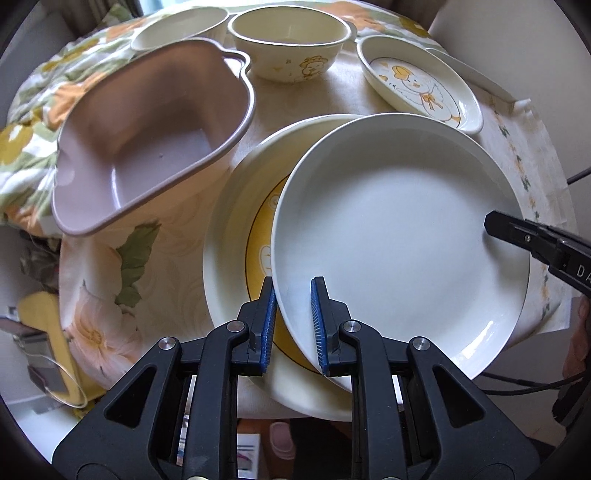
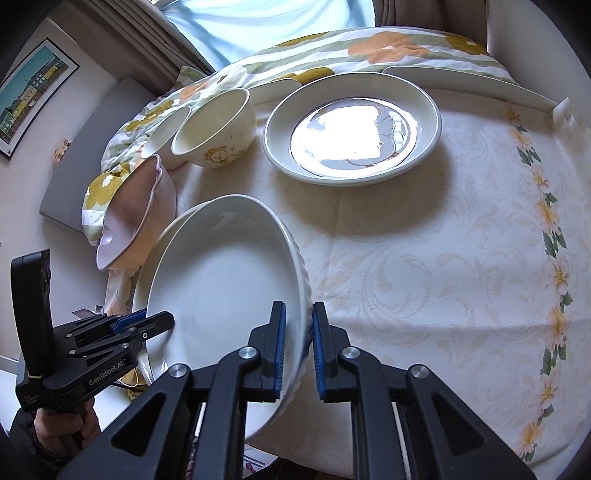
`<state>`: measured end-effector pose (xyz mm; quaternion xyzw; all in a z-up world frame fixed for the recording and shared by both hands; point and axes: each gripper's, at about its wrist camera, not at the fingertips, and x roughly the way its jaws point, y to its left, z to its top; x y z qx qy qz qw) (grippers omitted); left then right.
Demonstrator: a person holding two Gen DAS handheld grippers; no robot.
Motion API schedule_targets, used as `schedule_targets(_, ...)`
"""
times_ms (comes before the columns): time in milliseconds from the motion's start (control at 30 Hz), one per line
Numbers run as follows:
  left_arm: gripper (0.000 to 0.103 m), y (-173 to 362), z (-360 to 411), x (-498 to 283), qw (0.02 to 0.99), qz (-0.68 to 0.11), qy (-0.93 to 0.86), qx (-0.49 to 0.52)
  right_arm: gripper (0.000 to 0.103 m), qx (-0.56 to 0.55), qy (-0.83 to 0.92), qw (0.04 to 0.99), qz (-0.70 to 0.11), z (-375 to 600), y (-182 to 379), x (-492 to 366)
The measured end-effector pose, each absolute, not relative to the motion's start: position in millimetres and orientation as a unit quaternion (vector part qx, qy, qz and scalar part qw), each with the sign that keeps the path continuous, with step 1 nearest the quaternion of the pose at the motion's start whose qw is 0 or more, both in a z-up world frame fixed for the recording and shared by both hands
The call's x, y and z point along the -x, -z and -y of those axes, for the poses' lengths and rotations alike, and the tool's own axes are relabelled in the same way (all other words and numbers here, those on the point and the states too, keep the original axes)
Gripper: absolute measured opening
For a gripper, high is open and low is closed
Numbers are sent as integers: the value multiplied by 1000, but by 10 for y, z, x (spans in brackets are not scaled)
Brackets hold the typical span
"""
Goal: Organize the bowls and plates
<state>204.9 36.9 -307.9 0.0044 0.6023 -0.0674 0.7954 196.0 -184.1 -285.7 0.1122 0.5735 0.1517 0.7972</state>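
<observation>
A plain white deep plate (image 1: 399, 236) is held tilted just above a yellow-ringed cream plate (image 1: 236, 229) on the table. My left gripper (image 1: 293, 325) is shut on the white plate's near-left rim. My right gripper (image 2: 298, 339) is shut on its opposite rim (image 2: 221, 280) and shows at the right edge of the left wrist view (image 1: 517, 236). A pink handled bowl (image 1: 147, 140) sits to the left. Behind stand a cream duck bowl (image 1: 288, 48), another cream bowl (image 1: 181, 27) and a duck plate (image 1: 421, 85).
The duck plate (image 2: 352, 131) shows glaring at mid table in the right wrist view. A white platter (image 2: 461, 83) lies at the back right. A floral quilt (image 2: 258, 70) bunches along the far and left sides. The floral tablecloth (image 2: 443, 258) covers the table.
</observation>
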Motion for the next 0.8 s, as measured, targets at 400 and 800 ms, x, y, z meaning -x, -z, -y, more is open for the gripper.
schedule_targets(400, 19, 3056, -12, -1970, 810, -561, 14, -172, 14, -26, -151, 811, -565, 1631, 2870, -1947)
schedule_targets(800, 19, 3056, 95, -1892, 807, -544, -6, -232, 16, 25, -141, 816, -561, 1483, 2867, -1933)
